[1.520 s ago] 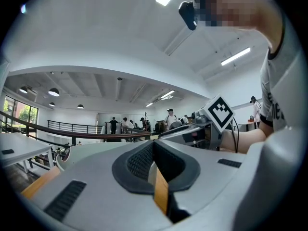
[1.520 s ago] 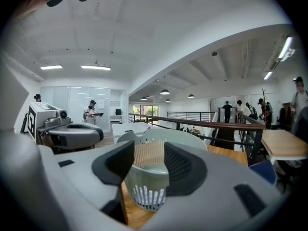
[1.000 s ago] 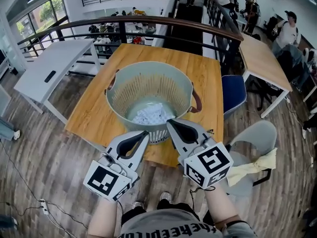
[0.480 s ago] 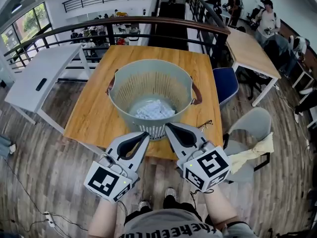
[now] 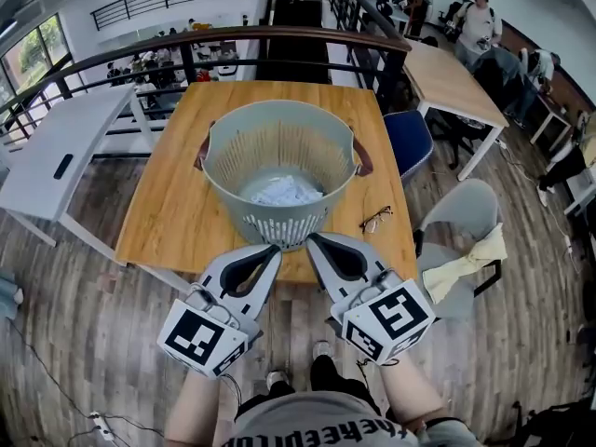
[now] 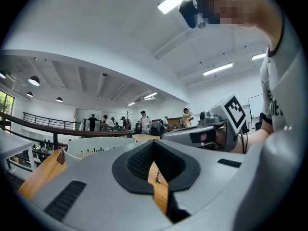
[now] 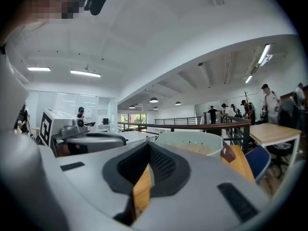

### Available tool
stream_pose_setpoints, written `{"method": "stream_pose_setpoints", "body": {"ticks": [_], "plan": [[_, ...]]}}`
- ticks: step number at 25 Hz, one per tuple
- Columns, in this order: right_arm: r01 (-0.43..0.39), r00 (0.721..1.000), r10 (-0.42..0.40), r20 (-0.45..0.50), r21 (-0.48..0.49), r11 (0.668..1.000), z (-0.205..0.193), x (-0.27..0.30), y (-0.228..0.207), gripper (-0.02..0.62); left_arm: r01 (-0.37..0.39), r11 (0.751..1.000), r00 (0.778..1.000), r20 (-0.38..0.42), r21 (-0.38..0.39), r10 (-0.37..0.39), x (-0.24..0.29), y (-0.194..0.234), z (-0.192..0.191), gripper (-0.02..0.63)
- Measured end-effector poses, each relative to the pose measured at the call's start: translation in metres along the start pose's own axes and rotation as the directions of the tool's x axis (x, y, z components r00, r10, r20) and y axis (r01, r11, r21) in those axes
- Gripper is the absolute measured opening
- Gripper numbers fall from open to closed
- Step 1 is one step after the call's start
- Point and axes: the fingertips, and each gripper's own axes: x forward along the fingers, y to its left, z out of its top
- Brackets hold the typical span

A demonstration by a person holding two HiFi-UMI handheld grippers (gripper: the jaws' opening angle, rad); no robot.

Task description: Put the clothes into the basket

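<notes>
The grey-green laundry basket (image 5: 213,174) with brown handles stands in the middle of the wooden table (image 5: 171,215). White clothes (image 5: 284,191) lie crumpled on its bottom. My left gripper (image 5: 273,250) and right gripper (image 5: 312,240) are side by side at the table's near edge, just in front of the basket and apart from it. Both point level at it, shut and with nothing in them. The left gripper view has the left gripper (image 6: 154,142) with the basket (image 6: 98,146) beyond it. The right gripper (image 7: 147,146) faces the basket (image 7: 190,141) in the right gripper view.
A pair of glasses (image 5: 375,219) lies on the table right of the basket. A grey chair (image 5: 470,214) with a yellow cloth (image 5: 466,266) over it stands to the right, a blue chair (image 5: 407,142) behind it. A white table (image 5: 56,152) is at left, a railing (image 5: 279,37) beyond.
Both grippers have drawn back from the basket's front wall to the table's near edge, still shut and empty. The glasses on the table have come into view.
</notes>
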Motion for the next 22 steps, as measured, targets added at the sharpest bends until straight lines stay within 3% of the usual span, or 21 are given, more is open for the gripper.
{"method": "stream_pose_setpoints", "body": {"ticks": [22], "plan": [[0.064,0.998,-0.063,0.022,-0.028,0.998,-0.005,-0.034,0.061,0.010,0.082,0.997,0.996,0.019,0.005,-0.083,-0.048,-0.030,0.003,0.014]]}}
